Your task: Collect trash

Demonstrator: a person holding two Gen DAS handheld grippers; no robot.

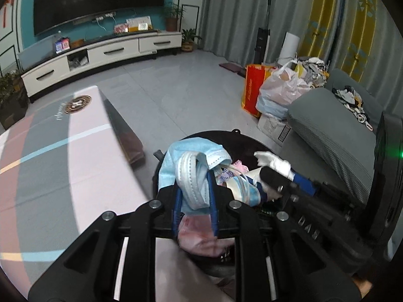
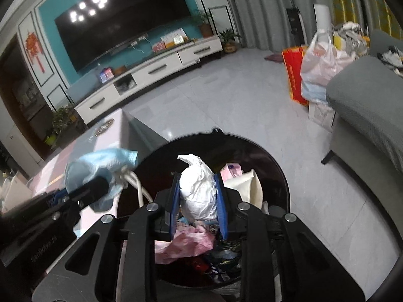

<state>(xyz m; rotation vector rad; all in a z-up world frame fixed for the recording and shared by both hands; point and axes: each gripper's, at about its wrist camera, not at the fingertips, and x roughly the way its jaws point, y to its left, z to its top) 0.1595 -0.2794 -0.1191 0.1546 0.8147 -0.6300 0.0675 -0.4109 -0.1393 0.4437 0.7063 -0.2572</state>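
Right now both grippers are hovering over the dark round trash bin [image 2: 277, 166], each one carrying a piece of rubbish. The left gripper [image 1: 194, 196] is clamping a pale blue face mask [image 1: 194, 158] between its blue fingers [image 1: 211, 201]; the mask is bunching upward toward twelve o'clock from the fingertips, its white ear loops folding over at the middle, so its long axis is running roughly along the line of the fingers. In the left wrist view the bin's opening is lying just past the mask, from twelve to two o'clock, while the pink-and-grey worktop [image 1: 50, 163] is sitting at nine o'clock. The right gripper [image 2: 197, 196] is squeezing a crumpled white tissue wad [image 2: 197, 188]; the wad is standing upright between the fingers, its pointed tip curling toward twelve o'clock, long axis again along the fingers. Directly beneath it, at six o'clock in the right wrist view, pink plastic [image 2: 186, 244] and other wrappers are already lying in the bin. Judging by this, the right gripper is the better placed for a drop, being squarely above the opening; the left one looks nearer the bin's nine o'clock rim and may need to be carried further in before letting go.
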